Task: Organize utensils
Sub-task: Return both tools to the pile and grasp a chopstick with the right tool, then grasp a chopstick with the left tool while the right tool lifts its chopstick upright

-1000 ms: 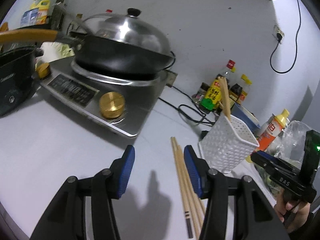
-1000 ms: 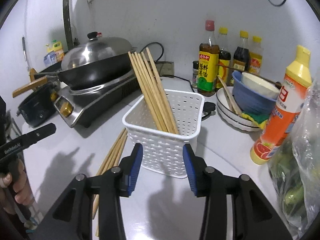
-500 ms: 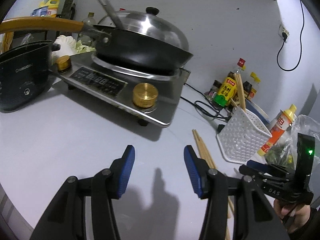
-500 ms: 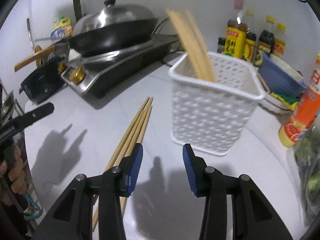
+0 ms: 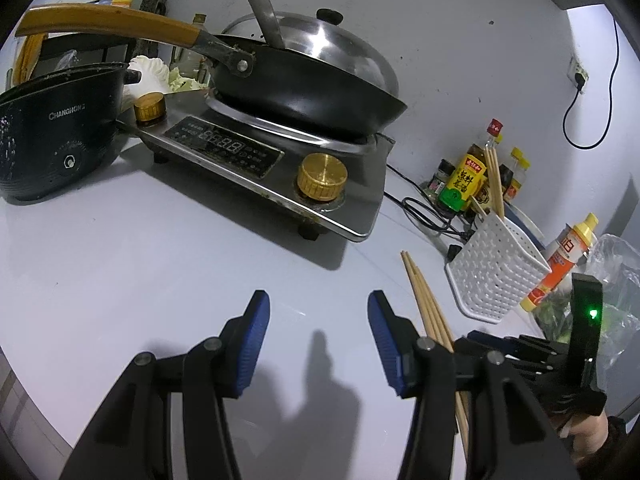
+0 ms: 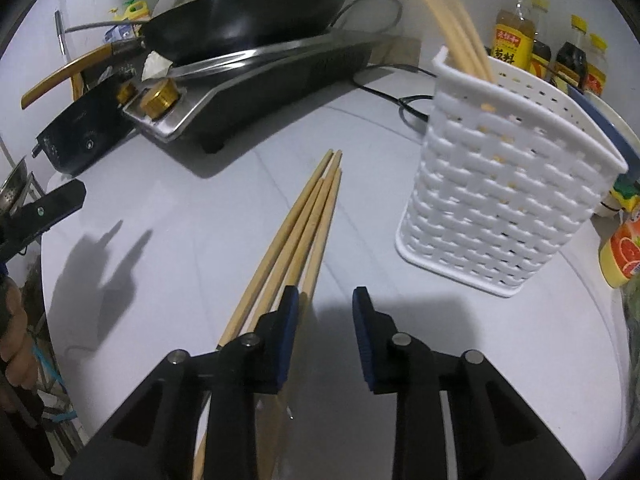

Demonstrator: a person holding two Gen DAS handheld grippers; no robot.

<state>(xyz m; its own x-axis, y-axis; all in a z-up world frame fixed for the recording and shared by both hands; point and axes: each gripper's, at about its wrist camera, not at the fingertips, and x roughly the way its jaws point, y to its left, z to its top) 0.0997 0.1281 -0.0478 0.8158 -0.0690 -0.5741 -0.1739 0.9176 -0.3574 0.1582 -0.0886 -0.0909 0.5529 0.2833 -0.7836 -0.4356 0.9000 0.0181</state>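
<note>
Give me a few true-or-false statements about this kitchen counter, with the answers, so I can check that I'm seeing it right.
1. Loose chopsticks lie flat on the counter. True.
2. The white basket is empty. False: chopsticks stand in it.
3. A lid covers the wok. True.
4. The right tool has lifted a chopstick off the counter. False: nothing sits between its closing jaws; the loose chopsticks lie just beside its left finger.
5. The basket lies tipped on its side. False: it stands upright.
6. The left tool is open and holds nothing. True.
</note>
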